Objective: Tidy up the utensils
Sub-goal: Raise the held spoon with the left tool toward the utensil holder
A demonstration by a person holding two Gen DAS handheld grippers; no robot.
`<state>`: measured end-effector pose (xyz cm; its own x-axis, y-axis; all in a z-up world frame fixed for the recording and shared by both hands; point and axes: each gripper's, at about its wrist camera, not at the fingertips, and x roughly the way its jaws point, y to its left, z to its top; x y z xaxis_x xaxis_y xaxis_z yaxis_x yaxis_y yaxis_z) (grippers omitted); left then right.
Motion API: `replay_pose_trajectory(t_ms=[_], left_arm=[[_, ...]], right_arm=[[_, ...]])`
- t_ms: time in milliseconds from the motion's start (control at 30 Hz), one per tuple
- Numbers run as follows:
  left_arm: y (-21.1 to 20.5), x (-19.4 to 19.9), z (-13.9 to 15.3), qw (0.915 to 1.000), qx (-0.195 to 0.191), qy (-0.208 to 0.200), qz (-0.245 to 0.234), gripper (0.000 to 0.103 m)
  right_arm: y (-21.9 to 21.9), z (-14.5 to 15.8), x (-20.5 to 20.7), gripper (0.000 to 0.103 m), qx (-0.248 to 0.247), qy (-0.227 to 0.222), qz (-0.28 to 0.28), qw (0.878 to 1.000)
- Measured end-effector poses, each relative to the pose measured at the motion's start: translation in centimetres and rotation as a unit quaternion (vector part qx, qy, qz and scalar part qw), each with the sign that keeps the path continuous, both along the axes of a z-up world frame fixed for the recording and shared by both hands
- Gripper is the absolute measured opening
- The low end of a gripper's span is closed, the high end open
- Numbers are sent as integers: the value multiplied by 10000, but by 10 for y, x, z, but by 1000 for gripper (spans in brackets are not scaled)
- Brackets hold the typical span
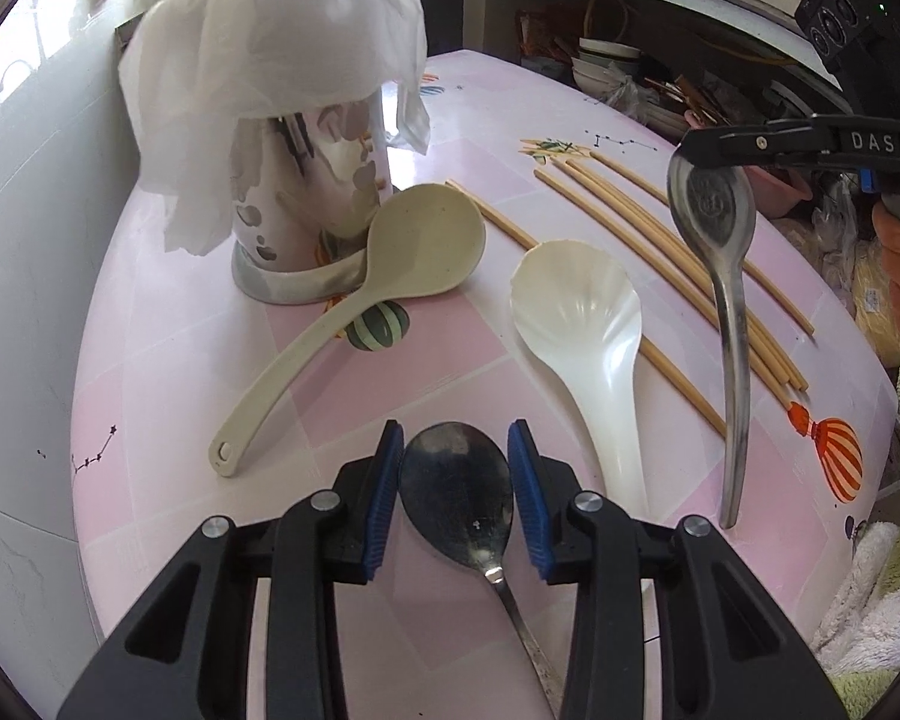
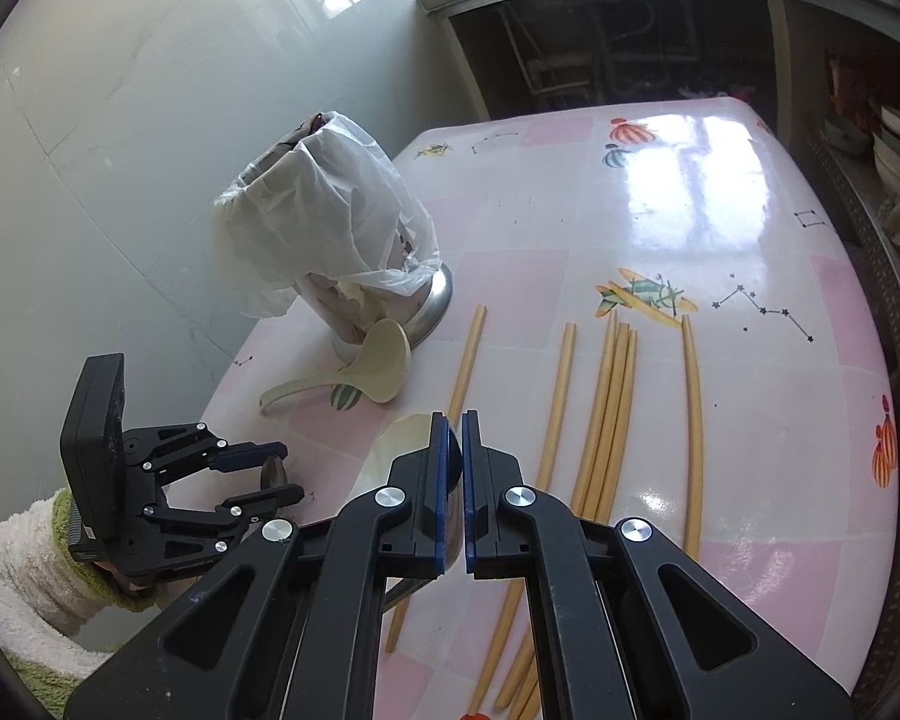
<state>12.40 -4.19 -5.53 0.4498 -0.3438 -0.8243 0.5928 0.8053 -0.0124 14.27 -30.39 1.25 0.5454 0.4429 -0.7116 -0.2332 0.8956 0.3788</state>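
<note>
My left gripper [image 1: 455, 450] is open, its blue pads on either side of the bowl of a metal spoon [image 1: 459, 492] that lies on the pink table [image 1: 390, 384]. My right gripper [image 2: 455, 444] is shut on a second metal spoon [image 1: 717, 276], held by its bowl so the handle hangs down above the table. A metal utensil holder [image 1: 306, 210] lined with a white plastic bag stands at the back left. A beige ladle [image 1: 414, 246], a white plastic spoon [image 1: 588, 324] and several chopsticks [image 2: 606, 408] lie on the table.
A white tiled wall [image 2: 120, 150] runs along the table's left side. Shelves with bowls [image 1: 606, 66] stand behind the table. A fluffy towel [image 1: 870, 600] lies beyond the table's right edge.
</note>
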Motion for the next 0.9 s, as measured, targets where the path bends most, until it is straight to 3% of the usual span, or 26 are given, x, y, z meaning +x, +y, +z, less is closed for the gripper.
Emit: replay_pose_trajectory(t_ms=[200, 533, 900], left_arm=[[21, -16, 34, 9976, -215, -547, 375, 34], [46, -44, 87, 9839, -580, -1455, 865, 34], [64, -40, 117, 9715, -969, -1873, 1087, 33]], right_arm=[[5, 14, -9, 3, -119, -221, -10, 9997], [18, 31, -17, 3, -203, -430, 84, 9988], [23, 47, -14, 3, -227, -604, -28, 9979]])
